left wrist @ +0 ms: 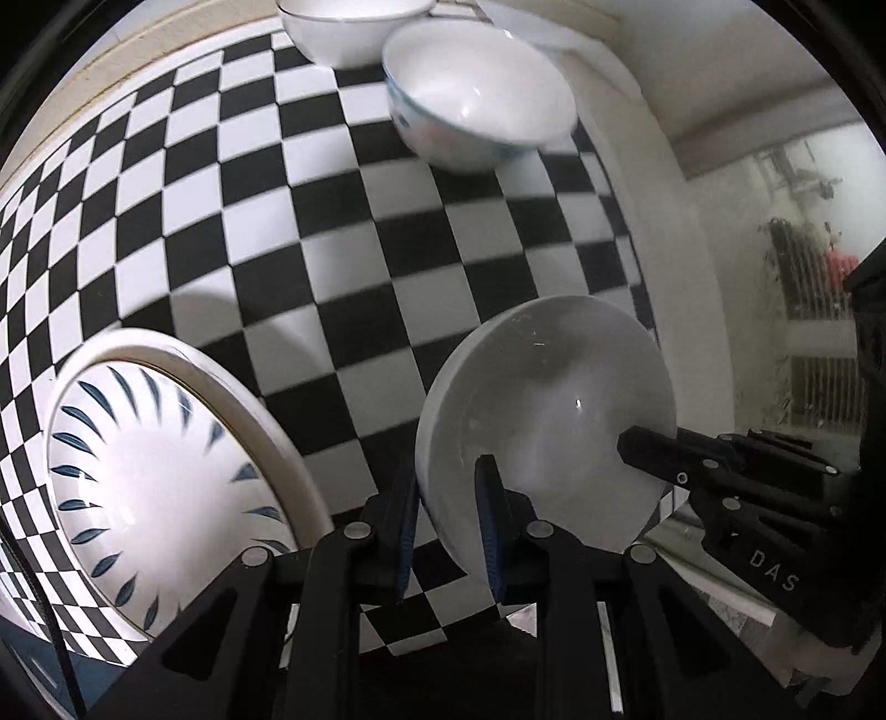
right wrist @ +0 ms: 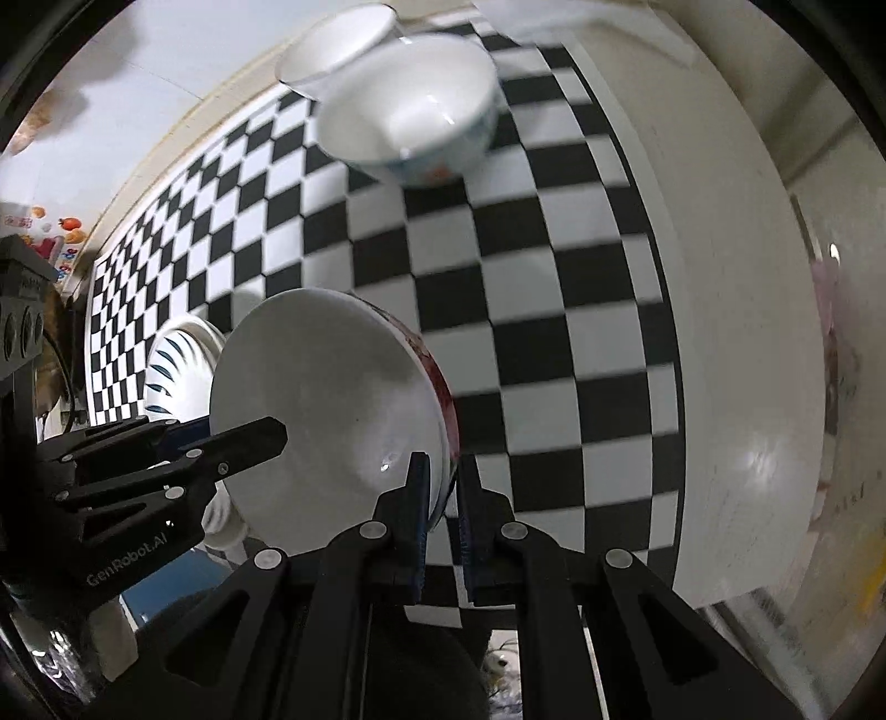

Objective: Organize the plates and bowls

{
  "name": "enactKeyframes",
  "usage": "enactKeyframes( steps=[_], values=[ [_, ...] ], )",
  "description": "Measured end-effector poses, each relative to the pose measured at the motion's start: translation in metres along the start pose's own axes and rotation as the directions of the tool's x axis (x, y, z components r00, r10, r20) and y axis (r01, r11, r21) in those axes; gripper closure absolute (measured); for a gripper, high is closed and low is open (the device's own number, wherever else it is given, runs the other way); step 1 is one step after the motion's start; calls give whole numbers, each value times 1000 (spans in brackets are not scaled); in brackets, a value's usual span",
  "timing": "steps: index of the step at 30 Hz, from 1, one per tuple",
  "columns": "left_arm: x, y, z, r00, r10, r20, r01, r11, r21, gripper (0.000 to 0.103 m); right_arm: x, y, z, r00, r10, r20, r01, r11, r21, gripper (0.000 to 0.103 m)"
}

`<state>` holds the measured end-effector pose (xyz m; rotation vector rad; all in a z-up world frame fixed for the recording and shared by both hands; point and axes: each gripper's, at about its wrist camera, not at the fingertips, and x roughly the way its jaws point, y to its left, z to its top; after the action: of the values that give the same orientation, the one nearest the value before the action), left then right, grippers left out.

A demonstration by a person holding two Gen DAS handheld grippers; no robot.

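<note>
A plain white bowl with red pattern on its outside hangs tilted above the checkered cloth, held by both grippers. My left gripper is shut on its left rim, one pad inside and one outside; in the right wrist view the left gripper reaches in from the left. My right gripper is shut on the opposite rim, and in the left wrist view the right gripper comes in from the right. A bowl with blue rim markings stands farther off, with a white bowl behind it.
A plate with blue leaf strokes lies on a cream-rimmed plate at the near left. The black-and-white checkered cloth covers the table; its bare white edge runs along the right.
</note>
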<state>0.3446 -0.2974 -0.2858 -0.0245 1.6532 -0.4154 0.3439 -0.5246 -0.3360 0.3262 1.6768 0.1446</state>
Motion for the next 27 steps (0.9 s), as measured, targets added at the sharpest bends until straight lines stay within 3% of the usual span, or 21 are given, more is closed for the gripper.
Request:
enactKeyframes(
  steps=[6,22,25,27],
  values=[
    [23,-8,-1,999,15,-29,-15,1000,15,85,12,-21,-16,1000,4,-1,-4,999,33,92],
    [42,-16,2,997,55,-45,-54,998,19,86,28,-20,-10,1000,-6,-8,6,999,33,92],
    [37,-13,2,996,18,-82,-19,1000,-9,84,32,-21,-8,999,3,-40,-2,999,35,90],
    [19,-10,3,998,-7,-56,5,999,-35,84,26,-25,-7,999,11,-51,-8,999,43,89]
  ],
)
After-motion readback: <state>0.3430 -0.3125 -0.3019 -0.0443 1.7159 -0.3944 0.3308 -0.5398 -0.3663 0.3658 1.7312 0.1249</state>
